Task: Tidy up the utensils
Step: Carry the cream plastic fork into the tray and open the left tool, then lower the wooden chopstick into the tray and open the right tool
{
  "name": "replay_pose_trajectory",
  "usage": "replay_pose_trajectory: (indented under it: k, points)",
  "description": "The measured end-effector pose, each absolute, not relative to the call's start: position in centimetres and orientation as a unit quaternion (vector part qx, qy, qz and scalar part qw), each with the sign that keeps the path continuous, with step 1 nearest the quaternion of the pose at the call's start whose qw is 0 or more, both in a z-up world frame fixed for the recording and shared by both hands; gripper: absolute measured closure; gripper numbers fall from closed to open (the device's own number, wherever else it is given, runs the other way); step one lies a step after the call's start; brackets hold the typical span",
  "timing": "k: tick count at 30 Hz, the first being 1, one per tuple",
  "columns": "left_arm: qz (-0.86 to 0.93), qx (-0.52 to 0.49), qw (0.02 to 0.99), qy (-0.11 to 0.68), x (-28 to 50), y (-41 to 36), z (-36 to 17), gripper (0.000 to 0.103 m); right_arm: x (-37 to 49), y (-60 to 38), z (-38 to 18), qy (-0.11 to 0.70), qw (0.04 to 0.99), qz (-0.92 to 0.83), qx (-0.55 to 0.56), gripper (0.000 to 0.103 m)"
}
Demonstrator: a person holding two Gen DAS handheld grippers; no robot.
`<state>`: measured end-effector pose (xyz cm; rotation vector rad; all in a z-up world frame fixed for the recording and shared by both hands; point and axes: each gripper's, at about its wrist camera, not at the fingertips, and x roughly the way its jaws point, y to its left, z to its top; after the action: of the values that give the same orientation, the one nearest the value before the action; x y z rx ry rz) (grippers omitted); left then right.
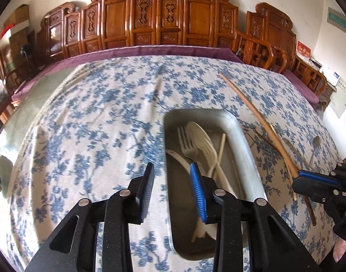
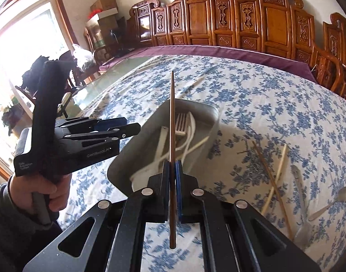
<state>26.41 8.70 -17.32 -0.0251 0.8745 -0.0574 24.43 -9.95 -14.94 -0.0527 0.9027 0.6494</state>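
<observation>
On the worktop [image 1: 93, 104], spread with a blue-flowered cloth, a metal tray [image 1: 245, 140] lies lengthwise, nearer the right edge than the left. Inside it rest pale plastic utensils: a fork [image 1: 184, 140], a spoon [image 1: 199, 131], a second fork overlapping them, and a slim cream chopstick [image 1: 221, 147] by the right wall. The left gripper [image 1: 173, 176] hangs over the tray's left rim with its fingers [image 1: 196, 181] parted and nothing between them; one sits above the cloth, the other above the tray. The right gripper [image 2: 172, 170] has its fingers [image 2: 178, 174] clenched on a brown wooden chopstick [image 2: 171, 117], whose tip points across the tray toward the far edge. Toward the worktop's right edge, outside the tray, lie another brown chopstick [image 2: 272, 188], a cream chopstick [image 2: 280, 165] and two spoons [image 2: 329, 201].
</observation>
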Motion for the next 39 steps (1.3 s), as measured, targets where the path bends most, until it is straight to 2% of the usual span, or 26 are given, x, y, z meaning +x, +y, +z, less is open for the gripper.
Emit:
replay_pose_trajectory:
  k: [2,9,12,23,39]
  points:
    - [-0.025,-0.017,0.907,0.421,26.4,9.3,-17.1,0.066,24.7,-9.3,-15.1,0.43,0.847,0.311,-0.02,0.097]
    - [-0.002,-0.03,0.915,0.403,26.3,11.7,-16.0,0.03,26.0,-6.7,-16.2,0.438,0.843,0.311,-0.015,0.097]
    - [0.005,-0.034,0.918,0.396,26.2,12.4,-15.7,0.021,26.4,-6.0,-17.1,0.444,0.841,0.308,-0.018,0.097]
    - [0.017,-0.049,0.919,0.391,26.3,14.0,-15.3,0.018,27.1,-5.3,-19.9,0.468,0.835,0.291,-0.009,0.097]
    - [0.015,-0.045,0.919,0.392,26.2,13.6,-15.4,0.018,26.8,-4.9,-19.9,0.462,0.832,0.306,-0.009,0.095]
